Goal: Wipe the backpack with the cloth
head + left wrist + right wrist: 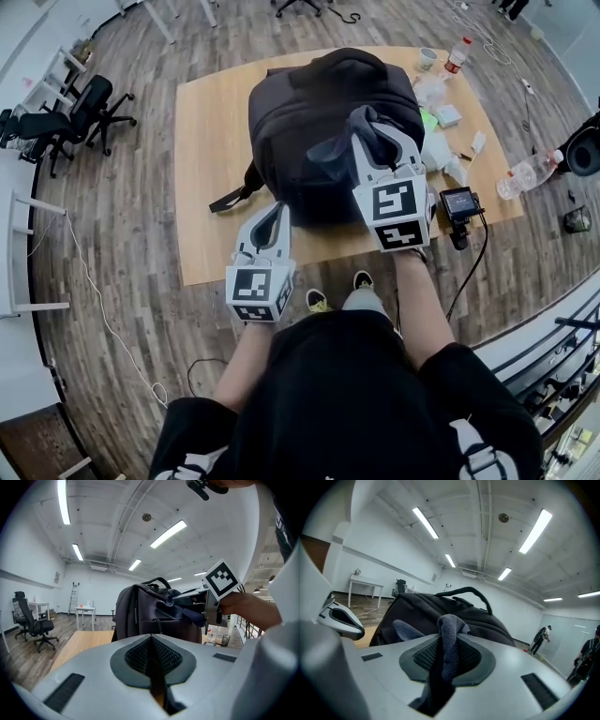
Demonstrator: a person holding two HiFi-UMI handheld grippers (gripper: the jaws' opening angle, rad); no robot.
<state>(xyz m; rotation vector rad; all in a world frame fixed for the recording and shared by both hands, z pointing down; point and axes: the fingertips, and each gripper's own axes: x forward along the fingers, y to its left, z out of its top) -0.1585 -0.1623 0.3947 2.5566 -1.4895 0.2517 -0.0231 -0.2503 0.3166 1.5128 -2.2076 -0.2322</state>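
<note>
Nearest, the left gripper (270, 214) hangs clenched and empty, just short of the backpack (300, 103) — beyond it, the right gripper (375, 127) clamps the cloth (337, 150) against the backpack, which stands upright on the table (206, 131).

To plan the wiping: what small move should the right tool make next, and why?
Probably sweep the cloth across the near side of the backpack: the right tool grips the cloth at its surface, and the left tool, shut and empty, is off to the side.

Backpack (300, 112) black; cloth (339, 150) dark grey-blue; table (211, 122) light wood.
</note>
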